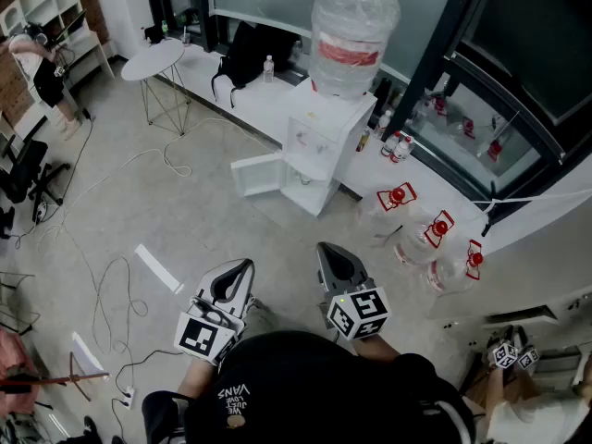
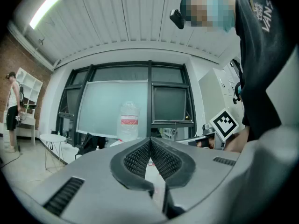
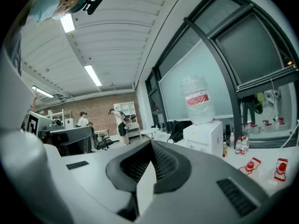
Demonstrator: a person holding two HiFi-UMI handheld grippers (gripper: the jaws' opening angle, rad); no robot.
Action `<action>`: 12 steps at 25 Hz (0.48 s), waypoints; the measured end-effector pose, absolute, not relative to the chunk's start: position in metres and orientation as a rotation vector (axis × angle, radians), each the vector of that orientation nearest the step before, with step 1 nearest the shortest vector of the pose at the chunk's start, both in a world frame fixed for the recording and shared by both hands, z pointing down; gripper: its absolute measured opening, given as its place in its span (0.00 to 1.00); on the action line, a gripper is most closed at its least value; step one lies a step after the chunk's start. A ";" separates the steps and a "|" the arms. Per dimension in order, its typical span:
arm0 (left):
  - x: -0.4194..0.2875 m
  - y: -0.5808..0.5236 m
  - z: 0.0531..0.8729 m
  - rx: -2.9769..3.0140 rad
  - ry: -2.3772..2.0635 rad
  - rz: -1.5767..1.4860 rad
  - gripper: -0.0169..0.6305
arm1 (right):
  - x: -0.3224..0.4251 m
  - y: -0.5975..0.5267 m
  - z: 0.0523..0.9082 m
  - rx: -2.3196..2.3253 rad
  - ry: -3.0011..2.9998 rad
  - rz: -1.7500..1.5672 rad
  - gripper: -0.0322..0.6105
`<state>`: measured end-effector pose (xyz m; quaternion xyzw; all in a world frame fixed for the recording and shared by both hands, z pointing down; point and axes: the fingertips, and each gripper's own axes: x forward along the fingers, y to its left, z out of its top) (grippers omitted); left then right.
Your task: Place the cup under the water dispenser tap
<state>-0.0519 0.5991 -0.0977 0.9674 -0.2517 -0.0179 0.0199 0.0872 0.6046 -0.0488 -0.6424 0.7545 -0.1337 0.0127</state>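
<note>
We hold 2 tools close to the body, well apart from the water dispenser (image 1: 319,151), which stands across the floor (image 1: 185,211). The left tool (image 1: 244,266) is clenched, its tips together with nothing between them; the right tool (image 1: 326,249) is the same. We cannot make out the cup in any view. We expect a cup to be light and easily crushed: grip its wall at mid-height, gently, and keep it upright.

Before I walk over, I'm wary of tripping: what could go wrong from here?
Loose cables trail at your left: a trip hazard. The water dispenser has its lower door hanging open, easy to knock. The left claw and right claw are shut and empty; no cup shows.
</note>
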 end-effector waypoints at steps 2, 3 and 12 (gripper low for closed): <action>-0.051 0.600 -0.096 2.999 -0.778 -0.054 0.05 | 0.088 0.605 -0.047 -2.003 2.348 -0.425 0.11; -0.050 0.599 -0.094 2.997 -0.778 -0.053 0.06 | 0.089 0.605 -0.046 -2.003 2.346 -0.429 0.11; -0.050 0.543 -0.084 2.983 -0.780 -0.041 0.06 | 0.096 0.550 -0.036 -2.060 2.310 -0.430 0.12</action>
